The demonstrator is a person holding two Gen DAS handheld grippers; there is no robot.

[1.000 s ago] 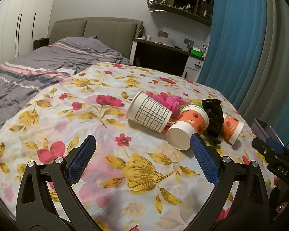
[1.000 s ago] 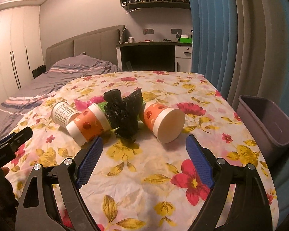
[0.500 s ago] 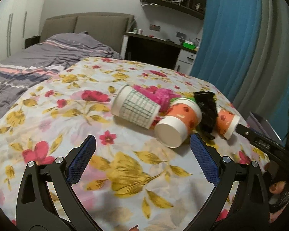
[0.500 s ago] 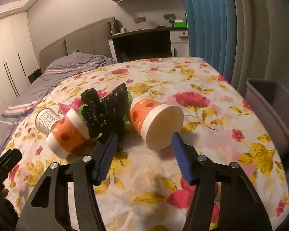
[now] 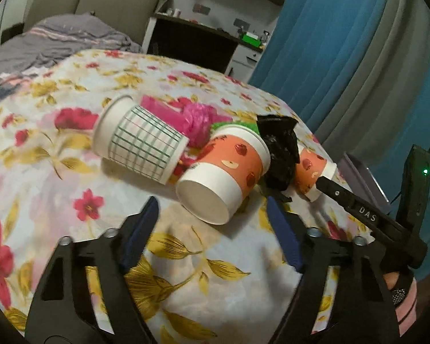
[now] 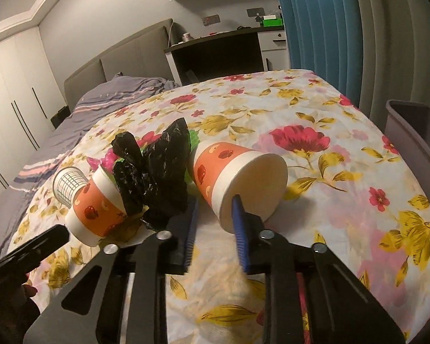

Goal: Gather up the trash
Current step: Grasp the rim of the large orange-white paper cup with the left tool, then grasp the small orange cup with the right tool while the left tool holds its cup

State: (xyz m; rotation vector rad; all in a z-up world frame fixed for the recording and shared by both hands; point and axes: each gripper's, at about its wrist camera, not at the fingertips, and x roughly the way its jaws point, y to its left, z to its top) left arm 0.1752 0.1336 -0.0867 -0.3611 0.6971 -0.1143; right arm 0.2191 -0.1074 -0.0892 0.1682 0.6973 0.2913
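Nearest the cameras, both hand-held grippers are closing. The left hand-held gripper is hanging just short of the near orange cup, its jaws closing but wide apart, with nothing between them yet. The right hand-held gripper is narrowing fast around the rim of the far orange cup: 1 blue pad is sitting across the cup's open mouth, the other is outside its wall beside the black bag. Whether the pads are pressing the rim yet I cannot tell.

All the trash is lying in 1 heap on the floral surface: 2 orange cups on their sides, the black bag between them, then a checked cup and pink plastic behind. The grey bin is standing off the surface's right edge.

Risks, as I judge them: the right pads may be pinching only thin paper rim, so the cup could crumple or slip out when lifted. The outer pad may be catching the bag, dragging it along. The left jaws, closing early, could be pushing the near cup so it rolls into the heap.
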